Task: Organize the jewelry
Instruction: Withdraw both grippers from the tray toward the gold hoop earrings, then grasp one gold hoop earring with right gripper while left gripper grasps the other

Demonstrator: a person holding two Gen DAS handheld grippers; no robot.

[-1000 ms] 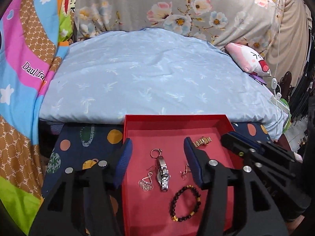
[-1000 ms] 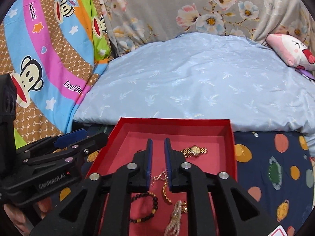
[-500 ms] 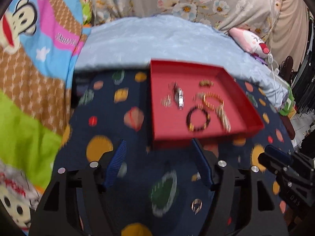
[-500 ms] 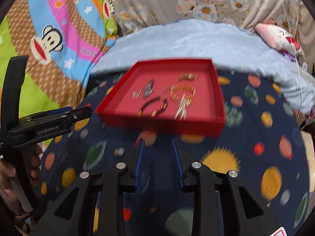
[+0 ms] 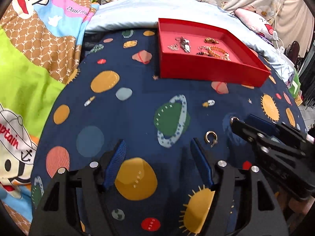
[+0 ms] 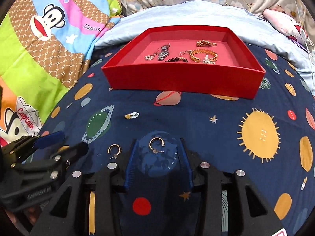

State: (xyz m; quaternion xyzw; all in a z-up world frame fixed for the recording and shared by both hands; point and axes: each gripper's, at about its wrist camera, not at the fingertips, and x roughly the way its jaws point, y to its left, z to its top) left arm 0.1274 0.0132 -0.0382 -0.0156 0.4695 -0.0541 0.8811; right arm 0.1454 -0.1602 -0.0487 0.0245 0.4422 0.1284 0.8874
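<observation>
A red tray [image 6: 183, 78] [image 5: 206, 70] sits on the navy planet-print cloth and holds a silver watch [image 6: 164, 52], a gold chain bracelet [image 6: 203, 56], a gold watch [image 6: 205, 43] and a dark bead bracelet [image 6: 176, 60]. Two gold hoop earrings lie on the cloth near me. One earring [image 6: 156, 145] lies between my right gripper's [image 6: 158, 147] open fingers. The other earring [image 6: 115, 150] [image 5: 211, 137] lies to its left, just right of my left gripper [image 5: 158, 147], which is open and empty.
A pale blue quilt [image 6: 196, 15] lies behind the tray. A bright cartoon-monkey blanket [image 6: 39, 45] covers the left side. A pink plush pillow [image 5: 258, 21] lies at the far right.
Both grippers pulled back from the tray toward the near cloth. The right gripper, nearly shut a second ago, has opened around a hoop earring.
</observation>
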